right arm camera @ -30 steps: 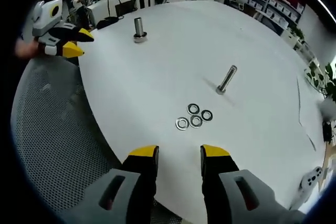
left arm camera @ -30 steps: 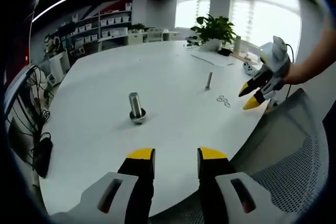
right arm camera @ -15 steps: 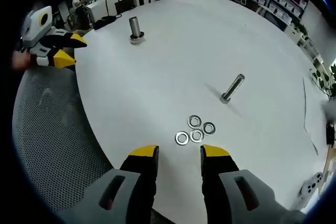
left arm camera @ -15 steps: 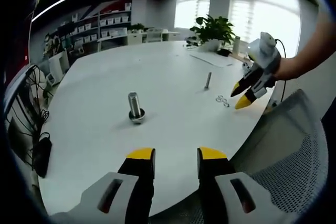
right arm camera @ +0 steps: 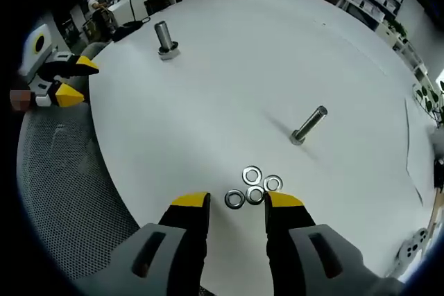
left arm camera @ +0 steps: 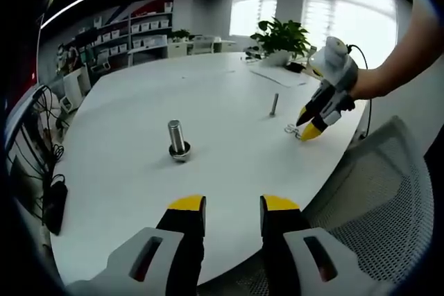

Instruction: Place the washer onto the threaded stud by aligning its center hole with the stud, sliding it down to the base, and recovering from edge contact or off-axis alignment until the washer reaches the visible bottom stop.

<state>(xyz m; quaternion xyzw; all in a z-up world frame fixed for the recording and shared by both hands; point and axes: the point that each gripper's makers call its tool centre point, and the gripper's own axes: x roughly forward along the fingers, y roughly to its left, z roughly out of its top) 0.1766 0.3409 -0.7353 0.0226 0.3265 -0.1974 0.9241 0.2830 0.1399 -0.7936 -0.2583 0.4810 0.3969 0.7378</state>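
Right gripper point(right arm camera: 236, 202) spread just above four washers point(right arm camera: 253, 188) on the white desk point(right arm camera: 229, 88), slim stud point(right arm camera: 309, 125) just beyond, left gripper point(left arm camera: 230, 204) spread, thick bolt point(left arm camera: 177, 140) ahead.

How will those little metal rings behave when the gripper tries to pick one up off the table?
The washers lie flat on the smooth white table, so one will probably skid rather than lift easily. They look thin, stiff and shiny, likely slippery between the right gripper tips. Clustered together, a nudged one may push its neighbours.
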